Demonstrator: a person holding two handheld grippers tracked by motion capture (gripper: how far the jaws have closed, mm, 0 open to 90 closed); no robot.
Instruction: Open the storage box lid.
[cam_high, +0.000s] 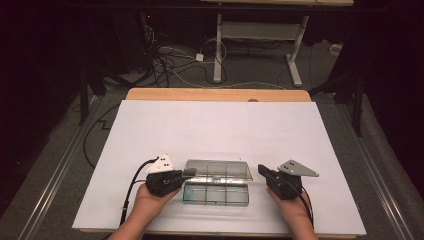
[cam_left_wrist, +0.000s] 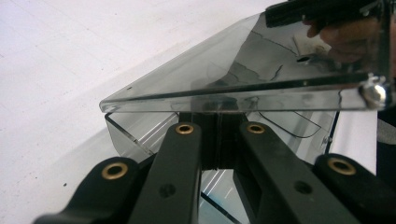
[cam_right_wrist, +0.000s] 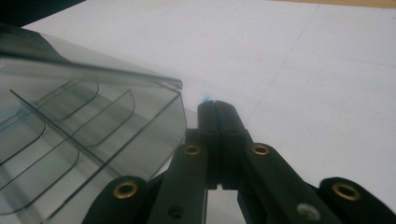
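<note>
smoky clear box (cam_high: 216, 186), white table cover (cam_high: 210, 125), black tongs (cam_right_wrist: 217, 121)

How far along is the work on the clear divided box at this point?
Looks done: the clear box sits on the white table sheet with its lid raised partway. In hand: the left claw, jaws shut, is tucked under the lid's front edge, apparently propping it. The right claw, also shut, sits beside the box, apart from it. Left: swinging the lid fully open or shut; which, I cannot tell.

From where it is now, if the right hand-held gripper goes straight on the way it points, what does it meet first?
Probably the clear compartment box. The right hand-held gripper, jaws shut, points at its right end, still apart from it; it could slip just behind.
</note>
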